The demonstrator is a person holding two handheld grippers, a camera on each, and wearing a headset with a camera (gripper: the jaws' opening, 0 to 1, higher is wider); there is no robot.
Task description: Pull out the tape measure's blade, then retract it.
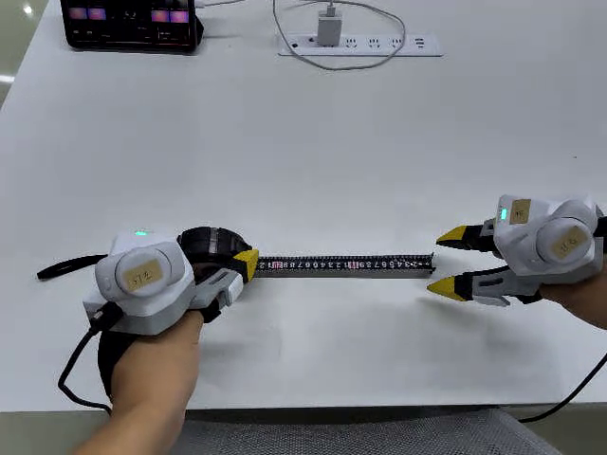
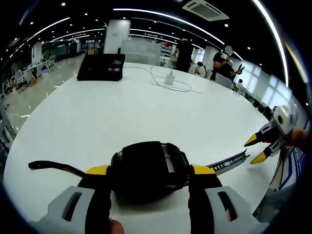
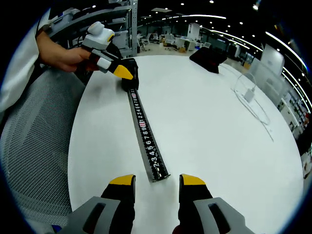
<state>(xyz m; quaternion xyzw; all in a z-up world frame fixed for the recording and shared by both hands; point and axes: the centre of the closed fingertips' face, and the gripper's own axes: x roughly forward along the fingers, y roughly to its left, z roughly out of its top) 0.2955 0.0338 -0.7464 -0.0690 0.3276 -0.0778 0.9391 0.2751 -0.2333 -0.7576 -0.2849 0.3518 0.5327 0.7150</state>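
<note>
The tape measure's black case (image 1: 211, 248) rests on the white table, with my left gripper (image 1: 232, 270) shut around it. In the left gripper view the case (image 2: 150, 168) sits between the yellow-tipped jaws of the left gripper (image 2: 150, 171). Its blade (image 1: 346, 265) lies flat, drawn out to the right. My right gripper (image 1: 444, 262) stands open, one tip on each side of the blade's end without touching it. In the right gripper view the blade (image 3: 145, 136) ends just ahead of the open right gripper (image 3: 157, 183). A black wrist strap (image 1: 66, 267) trails left of the case.
A black device with a lit screen (image 1: 130, 24) stands at the back left. A white power strip (image 1: 360, 44) with a plugged charger and looped cable lies at the back. A mesh chair seat (image 1: 332, 436) is below the table's front edge.
</note>
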